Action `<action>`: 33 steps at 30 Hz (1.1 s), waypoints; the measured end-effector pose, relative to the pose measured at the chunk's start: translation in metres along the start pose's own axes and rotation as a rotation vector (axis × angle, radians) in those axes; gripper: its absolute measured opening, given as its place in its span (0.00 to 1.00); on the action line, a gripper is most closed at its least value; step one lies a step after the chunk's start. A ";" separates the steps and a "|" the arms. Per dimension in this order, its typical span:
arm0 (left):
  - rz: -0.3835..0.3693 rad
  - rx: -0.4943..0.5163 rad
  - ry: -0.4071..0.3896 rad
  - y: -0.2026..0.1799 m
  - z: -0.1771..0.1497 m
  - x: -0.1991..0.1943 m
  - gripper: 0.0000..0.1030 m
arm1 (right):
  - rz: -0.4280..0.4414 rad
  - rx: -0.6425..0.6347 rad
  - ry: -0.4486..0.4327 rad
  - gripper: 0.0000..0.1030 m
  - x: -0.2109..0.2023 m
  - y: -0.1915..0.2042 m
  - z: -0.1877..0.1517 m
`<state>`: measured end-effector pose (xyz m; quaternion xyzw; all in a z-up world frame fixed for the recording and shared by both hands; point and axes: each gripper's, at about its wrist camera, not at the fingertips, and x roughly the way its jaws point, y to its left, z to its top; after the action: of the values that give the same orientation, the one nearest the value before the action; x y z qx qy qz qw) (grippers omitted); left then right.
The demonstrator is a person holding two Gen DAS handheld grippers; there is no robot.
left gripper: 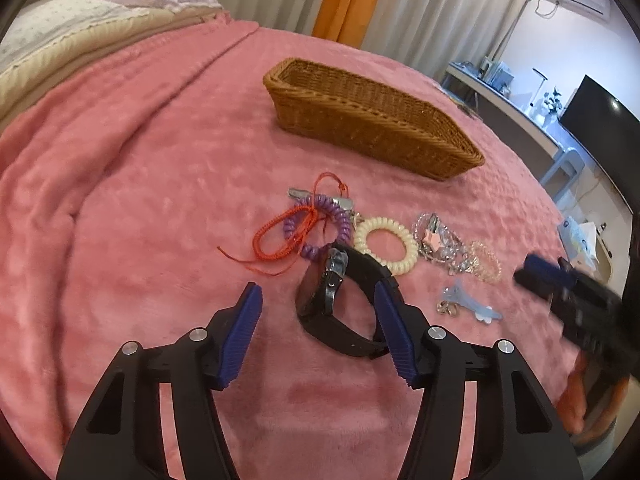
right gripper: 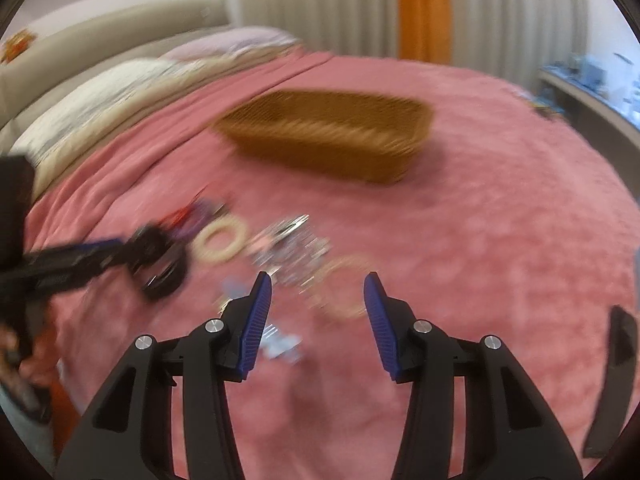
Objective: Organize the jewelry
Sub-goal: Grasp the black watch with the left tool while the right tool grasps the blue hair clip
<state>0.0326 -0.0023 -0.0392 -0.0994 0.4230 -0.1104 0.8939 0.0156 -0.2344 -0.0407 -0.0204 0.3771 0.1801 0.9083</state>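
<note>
Jewelry lies on a pink blanket (left gripper: 140, 168). In the left wrist view my left gripper (left gripper: 318, 300) is open around a black wristwatch (left gripper: 332, 304). Beyond it lie a red cord bracelet (left gripper: 280, 232), a purple coil band (left gripper: 320, 224), a cream coil band (left gripper: 386, 246), a silver sparkly pile (left gripper: 444, 244), a pink bead bracelet (left gripper: 486, 266) and a blue hair clip (left gripper: 468, 304). A long wicker basket (left gripper: 372, 120) stands behind. In the blurred right wrist view my right gripper (right gripper: 318, 292) is open above the pink bead bracelet (right gripper: 346, 288) and silver pile (right gripper: 296, 252).
Pillows (left gripper: 60, 32) lie at the bed's far left. Curtains (left gripper: 400, 0) hang behind the bed. A desk with a dark monitor (left gripper: 596, 120) stands to the right of the bed. The right gripper also shows at the right edge of the left wrist view (left gripper: 560, 280).
</note>
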 end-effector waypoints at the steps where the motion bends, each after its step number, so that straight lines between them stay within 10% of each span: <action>1: -0.004 -0.003 0.005 0.000 0.000 0.003 0.55 | 0.005 -0.018 0.011 0.44 0.003 0.006 -0.002; 13: -0.015 -0.010 0.026 0.000 0.001 0.017 0.48 | -0.028 -0.082 0.121 0.34 0.034 0.023 -0.006; 18: -0.021 -0.016 0.023 0.005 0.002 0.019 0.41 | -0.067 -0.024 0.128 0.12 0.037 0.018 -0.001; 31: -0.006 -0.005 0.013 0.005 0.001 0.021 0.36 | -0.125 0.067 0.137 0.12 0.039 0.016 -0.002; 33: 0.002 0.005 0.010 0.002 0.001 0.021 0.21 | -0.121 0.054 0.129 0.12 0.038 0.017 -0.002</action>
<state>0.0467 -0.0059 -0.0550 -0.0963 0.4274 -0.1110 0.8920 0.0329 -0.2068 -0.0669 -0.0303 0.4374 0.1131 0.8916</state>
